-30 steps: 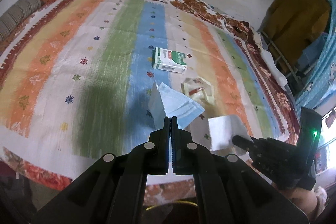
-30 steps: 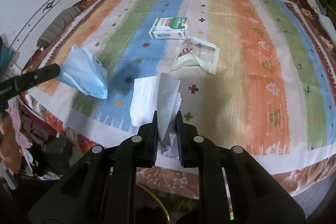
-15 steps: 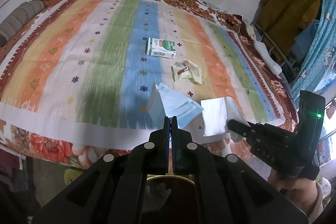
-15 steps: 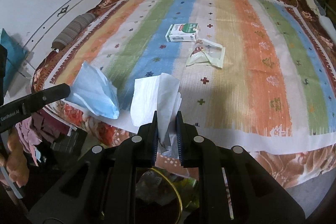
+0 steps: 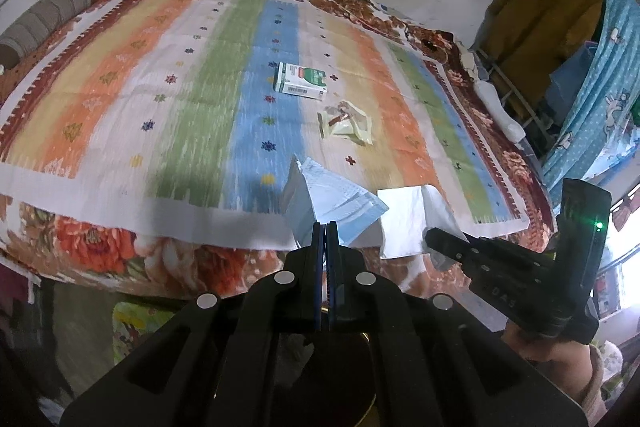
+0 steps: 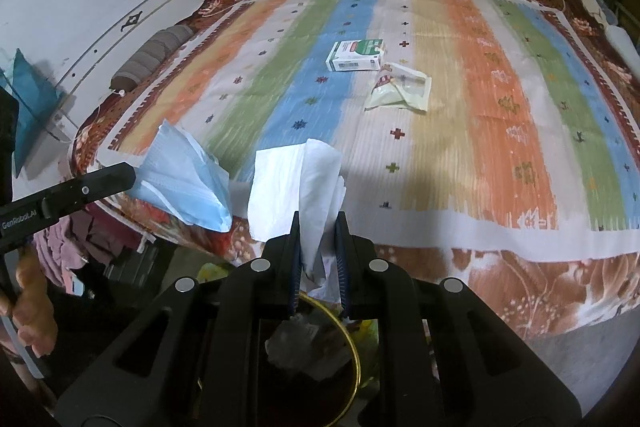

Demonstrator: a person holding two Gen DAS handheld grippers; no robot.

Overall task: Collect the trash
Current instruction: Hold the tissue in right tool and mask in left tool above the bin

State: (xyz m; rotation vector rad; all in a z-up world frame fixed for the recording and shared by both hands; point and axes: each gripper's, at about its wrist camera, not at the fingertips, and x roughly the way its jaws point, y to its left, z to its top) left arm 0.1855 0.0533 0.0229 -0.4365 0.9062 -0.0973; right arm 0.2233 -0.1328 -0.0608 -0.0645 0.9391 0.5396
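My left gripper [image 5: 325, 227] is shut on a light blue face mask [image 5: 332, 199], held in the air past the bed's near edge. My right gripper [image 6: 318, 223] is shut on a white tissue [image 6: 296, 183], also off the bed. Each view shows the other: the mask [image 6: 184, 183] on the left gripper [image 6: 130, 173], the tissue [image 5: 404, 219] on the right gripper [image 5: 430, 235]. A green and white box [image 5: 302, 81] [image 6: 356, 55] and a crumpled clear wrapper [image 5: 347, 123] [image 6: 400, 91] lie on the striped bed cover [image 6: 500, 115]. Below my right gripper stands a bin with a gold rim [image 6: 352, 343], trash inside.
The bed [image 5: 120, 99] fills most of both views, with a floral blanket [image 5: 104, 247] hanging over its near edge. A grey rolled bolster [image 5: 36, 23] lies at the far left. A rack with yellow and blue cloth [image 5: 560, 47] stands to the right. A hand [image 6: 32, 311] holds the left gripper.
Both grippers have drawn back from the bed, carrying the mask and the tissue past its near edge. The bin has come into view beneath them.
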